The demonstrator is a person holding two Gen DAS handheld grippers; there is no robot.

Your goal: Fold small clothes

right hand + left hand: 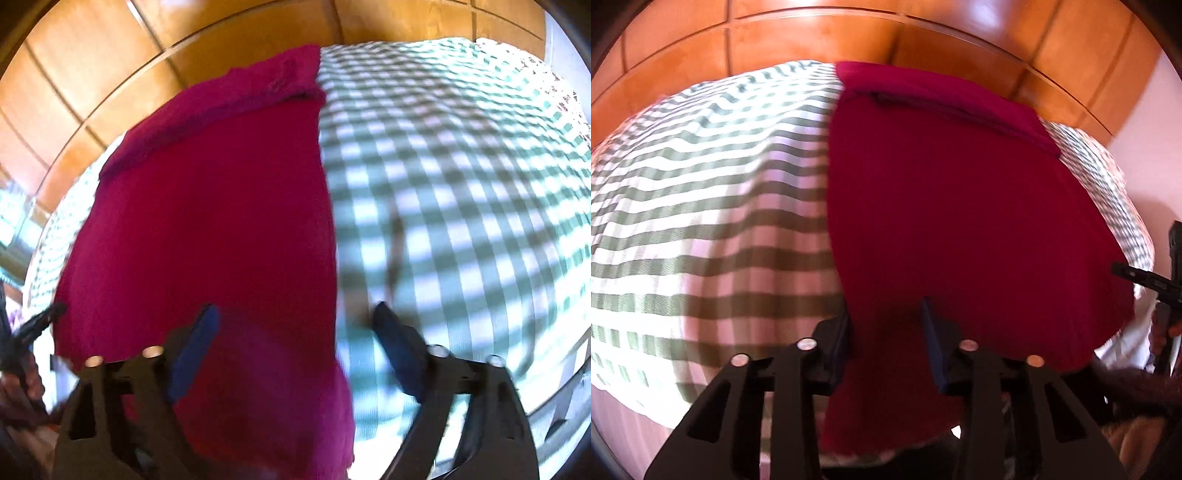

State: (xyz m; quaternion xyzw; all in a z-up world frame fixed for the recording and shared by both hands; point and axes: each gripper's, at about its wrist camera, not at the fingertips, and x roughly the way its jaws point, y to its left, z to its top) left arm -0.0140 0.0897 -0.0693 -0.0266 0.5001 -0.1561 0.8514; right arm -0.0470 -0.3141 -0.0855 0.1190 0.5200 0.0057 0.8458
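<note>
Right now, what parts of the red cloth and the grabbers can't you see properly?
- Near edge of the red garment: left wrist view, hidden behind the left gripper.
- Same edge, right wrist view: blurred and cut off behind the right gripper.
- What kind of garment: cannot tell; partly folded.
- Checkered bedcover: pattern smeared by motion blur.

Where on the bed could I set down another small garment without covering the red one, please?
The checked bedcover lies bare to the right of the red garment, up to the far edge. It is also bare left of it. The near edge is crowded: the left gripper and right gripper both work there.
</note>
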